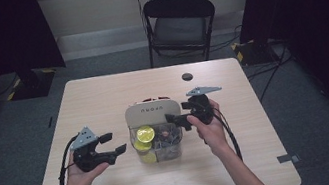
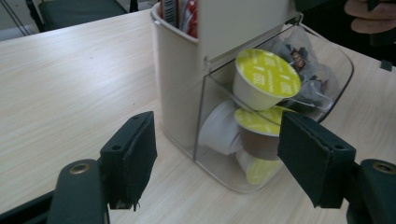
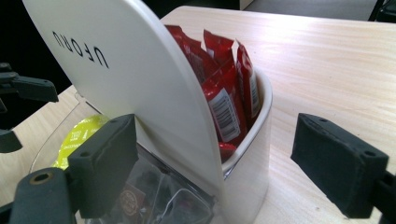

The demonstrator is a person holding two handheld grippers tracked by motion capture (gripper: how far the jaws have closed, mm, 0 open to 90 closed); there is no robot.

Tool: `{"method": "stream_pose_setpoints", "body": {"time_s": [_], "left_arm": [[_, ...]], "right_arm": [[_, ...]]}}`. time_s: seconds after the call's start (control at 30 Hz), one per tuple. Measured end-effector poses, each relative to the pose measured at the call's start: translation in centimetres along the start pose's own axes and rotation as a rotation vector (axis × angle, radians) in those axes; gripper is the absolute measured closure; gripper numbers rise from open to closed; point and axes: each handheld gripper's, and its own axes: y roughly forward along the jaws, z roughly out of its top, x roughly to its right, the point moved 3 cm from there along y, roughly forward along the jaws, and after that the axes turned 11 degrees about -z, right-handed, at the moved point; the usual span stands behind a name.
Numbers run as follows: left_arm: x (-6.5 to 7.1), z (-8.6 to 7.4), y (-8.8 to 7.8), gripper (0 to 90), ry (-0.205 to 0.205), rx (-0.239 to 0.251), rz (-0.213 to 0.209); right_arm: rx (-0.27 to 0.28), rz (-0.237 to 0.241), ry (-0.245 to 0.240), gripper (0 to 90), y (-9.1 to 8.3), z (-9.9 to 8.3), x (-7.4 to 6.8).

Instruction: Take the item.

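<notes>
organiser: a cream caddy [image 1: 151,112] stands mid-surface [image 1: 101,93], its clear front bin [image 1: 173,144] facing the person and tilted open.
task thing: the yellow-lidded capsule [image 2: 265,79] lies on its side at the top of the stack in the clear bin, foil lid up and toward the left claw.
left claw [image 1: 113,144]: released, jaws parted with nothing between them; no pad touches anything.
direction from left claw: the capsule lies ahead and a little to the right of the claw's centre line, above the pads' level, behind the bin's clear wall.
right claw [image 1: 177,119]: released, jaws wide apart; one pad sits just beside the cream lid [image 3: 126,79], the other stands clear over the bare surface.
nearer hand: the right claw is at the organiser; the left claw stands apart from it.
long axis: the caddy runs away from the person, bin in front, sachet pocket behind.
left gripper view adds: more capsules stacked beneath the top one, and dark wrapped items deeper in the bin.
right gripper view adds: red sachets [image 3: 229,88] upright in the rear pocket behind the lid.
</notes>
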Motion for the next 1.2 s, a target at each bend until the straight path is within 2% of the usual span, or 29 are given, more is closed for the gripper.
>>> {"method": "stream_pose_setpoints", "body": {"time_s": [0.1, 0.2, 0.33, 0.5, 0.53, 0.63, 0.73, 0.77, 0.83, 0.93, 0.97, 1.07, 1.2], "left_arm": [[0.3, 0.5, 0.2, 27.9, -0.001, 0.010, -0.012], [0.6, 1.2, 0.6, 29.1, 0.030, 0.000, -0.020], [1.0, 2.3, 1.4, 28.6, 0.039, 0.010, -0.030], [1.7, 3.4, 2.5, 30.5, 0.070, 0.005, -0.057], [1.9, 3.4, 2.9, 30.6, 0.066, 0.001, -0.068], [2.0, 3.5, 4.0, 32.0, 0.091, -0.039, -0.066], [2.0, 3.5, 4.6, 31.9, 0.092, -0.043, -0.075], [2.0, 3.5, 4.8, 31.9, 0.075, -0.035, -0.086], [1.8, 3.5, 5.1, 31.9, 0.067, -0.037, -0.079], [1.9, 3.6, 5.6, 33.4, 0.084, -0.054, -0.093], [2.0, 3.6, 5.7, 33.3, 0.095, -0.064, -0.081], [2.1, 3.4, 6.0, 33.3, 0.087, -0.057, -0.093], [2.1, 3.3, 6.2, 33.4, 0.101, -0.074, -0.081]], "right_arm": [[0.001, 0.009, -0.003, 13.4, 0.2, 0.0, 0.0], [0.011, 0.014, -0.006, 13.6, 0.1, 0.1, -0.1], [0.016, 0.015, -0.008, 13.6, 0.1, 0.2, -0.1], [0.014, 0.018, -0.007, 13.6, 0.1, 0.2, -0.1], [0.016, 0.018, -0.008, 13.6, 0.2, 0.2, -0.1], [0.021, 0.024, -0.009, 13.6, 0.2, 0.2, -0.1], [0.023, 0.024, -0.011, 13.8, 0.2, 0.3, -0.2], [0.023, 0.024, -0.011, 13.8, 0.2, 0.3, -0.2], [0.023, 0.026, -0.010, 13.8, 0.2, 0.3, -0.2], [0.024, 0.024, -0.013, 14.0, 0.2, 0.3, -0.2], [0.028, 0.017, -0.016, 14.0, 0.1, 0.4, -0.2], [0.033, 0.017, -0.015, 13.9, 0.0, 0.4, -0.2], [0.032, 0.015, -0.013, 13.9, 0.1, 0.4, -0.3]]}}
